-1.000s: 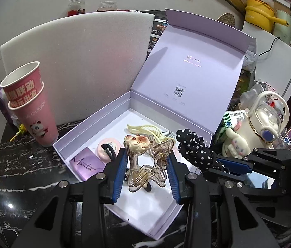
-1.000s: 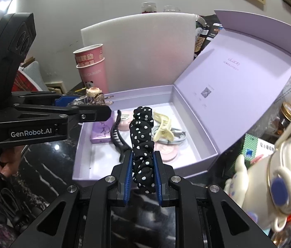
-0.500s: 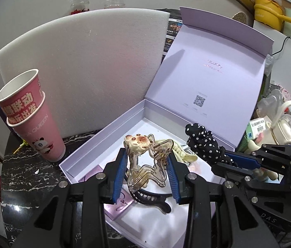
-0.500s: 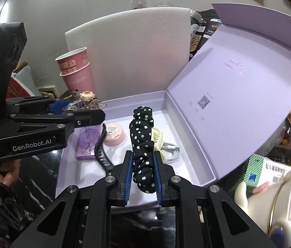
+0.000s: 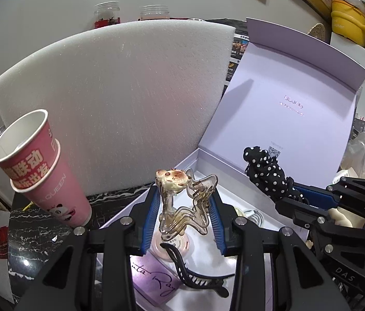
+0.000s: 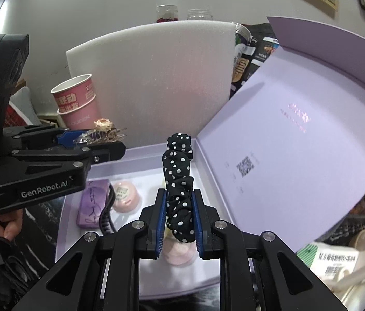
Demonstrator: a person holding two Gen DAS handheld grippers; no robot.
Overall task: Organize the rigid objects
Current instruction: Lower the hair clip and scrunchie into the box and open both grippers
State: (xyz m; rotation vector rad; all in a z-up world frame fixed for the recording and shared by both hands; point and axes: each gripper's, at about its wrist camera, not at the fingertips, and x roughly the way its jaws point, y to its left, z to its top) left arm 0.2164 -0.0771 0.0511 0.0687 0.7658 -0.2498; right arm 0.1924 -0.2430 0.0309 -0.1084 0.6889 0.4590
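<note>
Your left claw (image 5: 183, 216) grips the clear hair clip (image 5: 185, 204) and your right claw (image 6: 178, 217) is clamped on the dotted scrunchie (image 6: 178, 181), both held above the open lilac box (image 6: 208, 153), likely to carry each clear of the items inside.

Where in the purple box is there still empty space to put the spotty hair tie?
The purple box is bare along its far wall, behind the pink round case. It is crowded nearer: the purple card, black hair claw and pink cases lie close together.
</note>
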